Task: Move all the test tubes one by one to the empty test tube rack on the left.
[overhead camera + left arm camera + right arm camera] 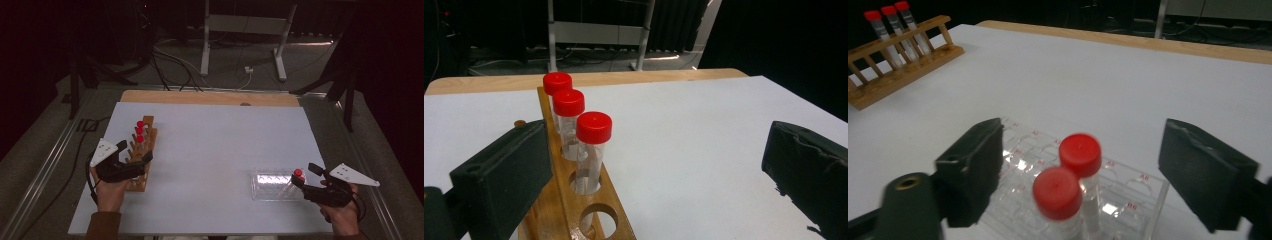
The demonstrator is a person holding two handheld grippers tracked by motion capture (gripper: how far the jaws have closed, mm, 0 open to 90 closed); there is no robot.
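Observation:
A wooden rack (pixel 143 150) (pixel 569 210) stands at the table's left with three red-capped clear tubes (pixel 140 131) (pixel 593 145) in its far holes. My left gripper (pixel 136 151) (pixel 654 150) is open at the rack's near end; one jaw is beside the rack and the other stands over bare table. At the right, a clear plastic rack (pixel 272 184) (pixel 1143 200) holds two red-capped tubes (pixel 298 173) (pixel 1079 155). My right gripper (pixel 306 175) (pixel 1083 137) is open, a jaw on each side of those tubes, touching neither. The wooden rack (pixel 898 70) shows far off in the right gripper view.
The white table top (pixel 220 145) has a wooden strip (pixel 210 98) along its far edge. Beyond it on the floor are a metal table frame (pixel 245 30) and loose cables (pixel 175 65). A metal rail (pixel 45 165) runs along the table's left side.

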